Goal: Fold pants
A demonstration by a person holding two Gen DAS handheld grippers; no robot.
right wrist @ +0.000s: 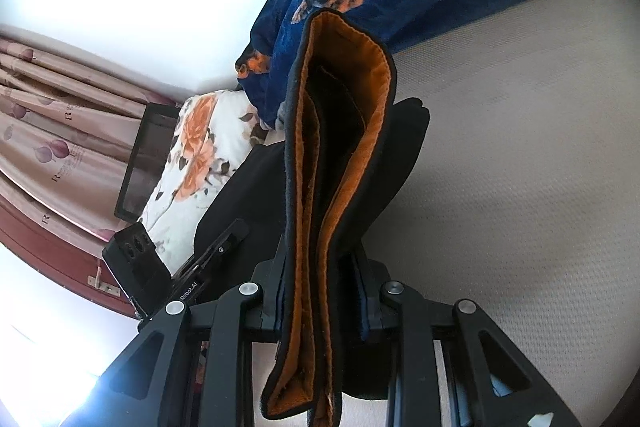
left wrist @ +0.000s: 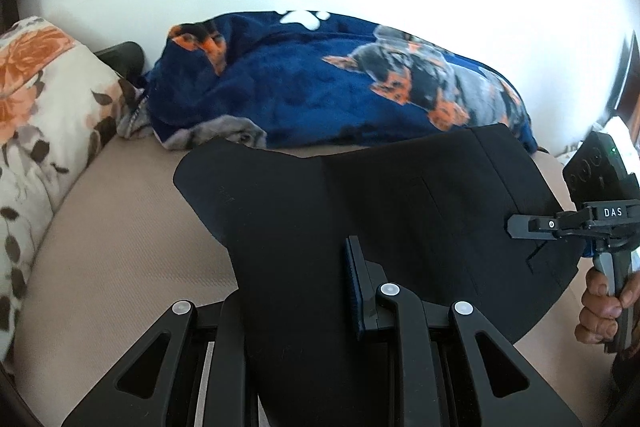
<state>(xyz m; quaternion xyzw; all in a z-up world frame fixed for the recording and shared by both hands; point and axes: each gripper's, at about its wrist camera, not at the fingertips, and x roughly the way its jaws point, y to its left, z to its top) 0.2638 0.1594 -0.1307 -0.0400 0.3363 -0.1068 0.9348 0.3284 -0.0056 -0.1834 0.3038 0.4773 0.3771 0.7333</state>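
Observation:
Black pants hang spread above the beige bed sheet, held up at two spots. My left gripper is shut on one part of the cloth; its blue-padded right finger shows, while the left finger is covered by fabric. At the right edge, my right gripper, held by a hand, pinches the pants' border. In the right wrist view, my right gripper is shut on the waistband with its orange lining. The left gripper appears to the left, on the black cloth.
A dark blue dog-print blanket lies bunched along the far side of the bed. A floral pillow sits at the left. Pink curtains and a black frame stand behind the pillow.

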